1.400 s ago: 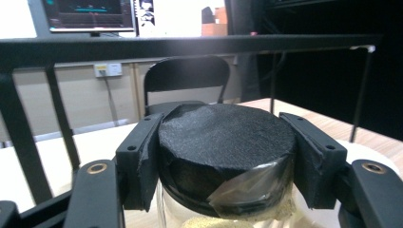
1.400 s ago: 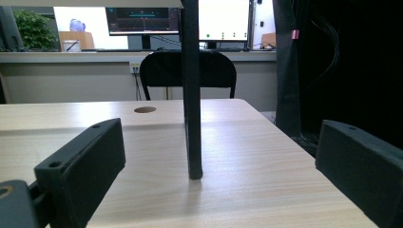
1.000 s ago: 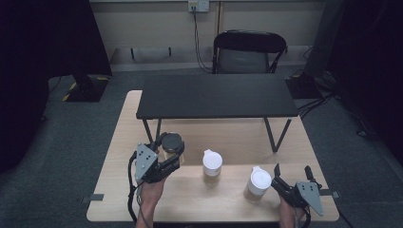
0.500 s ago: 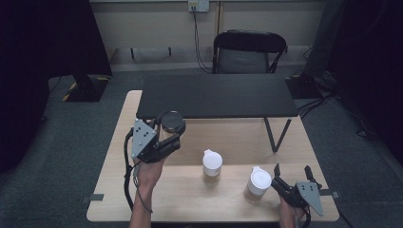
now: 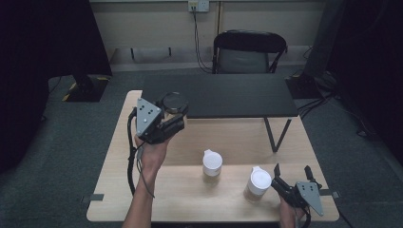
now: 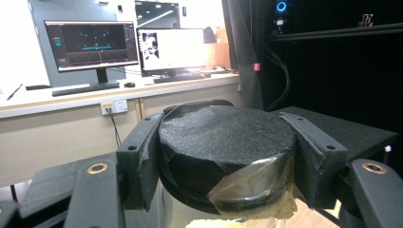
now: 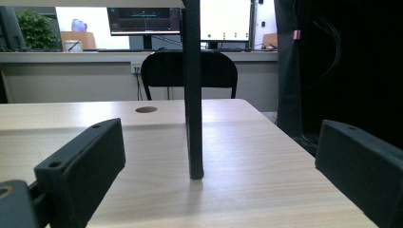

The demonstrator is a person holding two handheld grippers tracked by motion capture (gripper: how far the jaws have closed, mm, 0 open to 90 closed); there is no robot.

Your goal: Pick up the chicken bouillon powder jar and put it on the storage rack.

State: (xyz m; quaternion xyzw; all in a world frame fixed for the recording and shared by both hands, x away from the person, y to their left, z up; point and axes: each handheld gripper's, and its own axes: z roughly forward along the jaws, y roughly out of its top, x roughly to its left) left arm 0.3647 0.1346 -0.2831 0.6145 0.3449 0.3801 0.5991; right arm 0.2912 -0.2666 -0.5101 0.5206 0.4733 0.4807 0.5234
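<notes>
— Your left gripper [image 5: 175,119] squeezes the clear round jar with the black lid [image 6: 227,142], up at ten o'clock.
— And your right gripper [image 5: 292,182], at five o'clock, gapes wide, holding nothing.

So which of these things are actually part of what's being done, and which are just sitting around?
In use:
- left gripper, shut on the black-lidded jar, held above the table
- right gripper, open, resting

Lying about:
- two white-lidded cups
- black shelf
- wooden table
- chair
</notes>
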